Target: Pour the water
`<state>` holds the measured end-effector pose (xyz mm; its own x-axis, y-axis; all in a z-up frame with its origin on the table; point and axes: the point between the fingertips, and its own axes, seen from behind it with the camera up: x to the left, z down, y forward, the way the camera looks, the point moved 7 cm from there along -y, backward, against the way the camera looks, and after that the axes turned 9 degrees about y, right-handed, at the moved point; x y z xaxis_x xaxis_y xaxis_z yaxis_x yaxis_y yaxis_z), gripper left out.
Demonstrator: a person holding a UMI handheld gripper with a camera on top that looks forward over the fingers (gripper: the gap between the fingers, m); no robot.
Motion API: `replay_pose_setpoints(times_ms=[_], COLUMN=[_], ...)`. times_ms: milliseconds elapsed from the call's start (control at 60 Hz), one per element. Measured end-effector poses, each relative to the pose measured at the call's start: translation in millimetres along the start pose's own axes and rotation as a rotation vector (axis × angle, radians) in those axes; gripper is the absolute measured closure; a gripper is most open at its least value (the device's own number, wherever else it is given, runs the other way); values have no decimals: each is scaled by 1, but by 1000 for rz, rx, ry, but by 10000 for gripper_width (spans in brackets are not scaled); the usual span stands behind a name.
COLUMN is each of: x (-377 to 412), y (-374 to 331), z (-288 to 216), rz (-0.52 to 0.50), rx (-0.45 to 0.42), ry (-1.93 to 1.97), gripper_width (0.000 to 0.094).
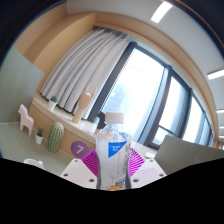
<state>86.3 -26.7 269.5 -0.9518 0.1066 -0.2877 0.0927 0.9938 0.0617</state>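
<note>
Bottle [116, 152] of water stands upright between the pink pads of your hand-held gripper [114, 166], both fingers seemingly pressed on its labelled sides, long axis vertical. No cup shows ahead; you would likely tilt it forward to pour.

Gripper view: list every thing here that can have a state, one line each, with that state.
Clear plastic water bottle with blue label: upright, white cap on, held between the fingers.
Gripper: shut on the bottle, both pink-padded fingers against its sides.
Grey curtains: drawn aside, window uncovered.
Ceiling strip lights: on.
Green cactus-shaped ornament: standing upright on the shelf.
</note>
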Motion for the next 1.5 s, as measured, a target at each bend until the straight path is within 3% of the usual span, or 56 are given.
replay_pose_setpoints(times_ms=[233, 567, 667, 883, 1000, 1067, 1500], x=[-28, -1, 3, -2, -10, -11, 72], y=[3, 6, 4, 2, -9, -24, -153], z=[66, 150, 150, 149, 147, 148, 157], rz=[-54, -88, -88, -70, -27, -5, -92], rx=[92, 186, 152, 174, 204, 220, 375], ry=[388, 468, 442, 432, 437, 443, 502], gripper_width=[609, 605, 606, 391, 171, 97, 106])
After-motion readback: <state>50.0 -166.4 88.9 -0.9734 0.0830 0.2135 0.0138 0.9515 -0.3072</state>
